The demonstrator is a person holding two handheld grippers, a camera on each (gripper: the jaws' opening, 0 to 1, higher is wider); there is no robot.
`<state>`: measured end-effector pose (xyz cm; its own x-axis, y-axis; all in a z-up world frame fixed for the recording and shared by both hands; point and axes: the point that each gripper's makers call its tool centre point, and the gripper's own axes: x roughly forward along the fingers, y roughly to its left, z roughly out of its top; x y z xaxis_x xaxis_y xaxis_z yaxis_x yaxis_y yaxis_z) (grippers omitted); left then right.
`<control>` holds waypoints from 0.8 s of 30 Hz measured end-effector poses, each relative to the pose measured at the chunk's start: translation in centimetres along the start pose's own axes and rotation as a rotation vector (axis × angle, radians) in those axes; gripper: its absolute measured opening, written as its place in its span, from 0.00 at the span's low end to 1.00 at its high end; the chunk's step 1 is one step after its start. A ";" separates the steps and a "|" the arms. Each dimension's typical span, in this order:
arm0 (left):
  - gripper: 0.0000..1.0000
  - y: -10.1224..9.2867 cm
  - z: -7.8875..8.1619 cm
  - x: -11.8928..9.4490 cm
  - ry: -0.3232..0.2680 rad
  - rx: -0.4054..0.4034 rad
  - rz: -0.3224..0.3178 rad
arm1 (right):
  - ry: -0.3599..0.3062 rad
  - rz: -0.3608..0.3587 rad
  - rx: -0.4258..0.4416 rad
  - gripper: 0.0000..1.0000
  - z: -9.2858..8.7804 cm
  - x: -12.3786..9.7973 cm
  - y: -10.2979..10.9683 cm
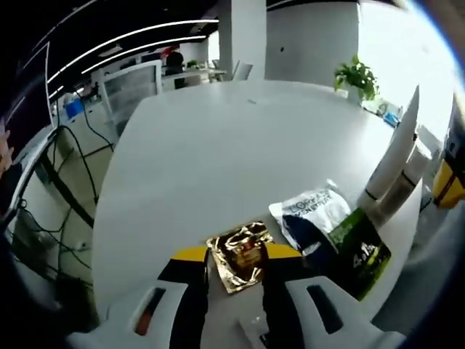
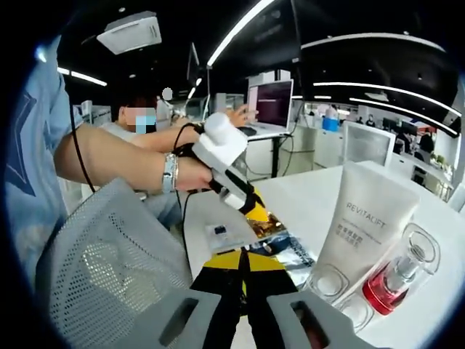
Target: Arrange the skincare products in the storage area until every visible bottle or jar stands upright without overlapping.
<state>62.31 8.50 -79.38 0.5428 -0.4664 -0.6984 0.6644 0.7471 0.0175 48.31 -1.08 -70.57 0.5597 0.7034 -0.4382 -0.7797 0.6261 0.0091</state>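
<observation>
With my left gripper [image 1: 236, 280] spread wide around the gold sachet [image 1: 242, 256] lying flat at the table's [image 1: 218, 145] near edge, it sits nearer than my right gripper [image 2: 243, 280], whose jaws are pressed together, empty.

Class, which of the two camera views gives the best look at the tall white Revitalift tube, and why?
The right gripper view: the tall white Revitalift tube stands close, cap down, with its lettering readable. In the left gripper view what seems to be the same tube appears at the table's right edge, seen side-on, with no lettering visible.
</observation>
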 end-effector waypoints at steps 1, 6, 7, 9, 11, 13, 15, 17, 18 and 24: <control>0.25 -0.2 -0.4 0.3 0.021 0.012 -0.007 | 0.001 -0.001 0.001 0.00 -0.1 0.0 0.0; 0.24 -0.7 -1.0 0.8 0.054 0.043 -0.028 | 0.004 -0.007 -0.002 0.00 -0.2 -0.2 -0.3; 0.23 -0.8 -1.0 0.8 0.053 0.049 -0.031 | 0.004 -0.008 -0.002 0.00 -0.2 -0.2 -0.3; 0.23 -0.7 -0.9 0.9 0.046 0.048 -0.036 | 0.005 -0.008 -0.002 0.00 -0.3 -0.2 -0.3; 0.23 -0.8 -0.9 0.9 0.045 0.057 -0.044 | 0.005 -0.007 -0.005 0.00 -0.3 -0.2 -0.3; 0.23 -0.7 -0.9 0.9 0.046 0.059 -0.045 | 0.007 -0.005 -0.006 0.00 -0.3 -0.1 -0.2; 0.23 -0.6 -0.9 0.9 0.051 0.055 -0.043 | 0.009 -0.004 -0.010 0.00 -0.4 -0.1 -0.2; 0.23 -0.6 -0.9 0.9 0.051 0.057 -0.042 | 0.008 -0.004 -0.012 0.00 -0.4 -0.1 -0.1; 0.23 -0.6 -0.9 0.9 0.051 0.058 -0.041 | 0.008 -0.003 -0.013 0.00 -0.3 -0.1 -0.1; 0.24 -0.3 -0.3 0.6 0.033 0.029 -0.035 | 0.001 -0.005 -0.012 0.00 -0.2 -0.1 -0.2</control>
<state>62.23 8.14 -80.00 0.5025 -0.4759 -0.7218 0.6976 0.7163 0.0133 48.32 -1.33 -70.71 0.5635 0.6996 -0.4393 -0.7800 0.6258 -0.0039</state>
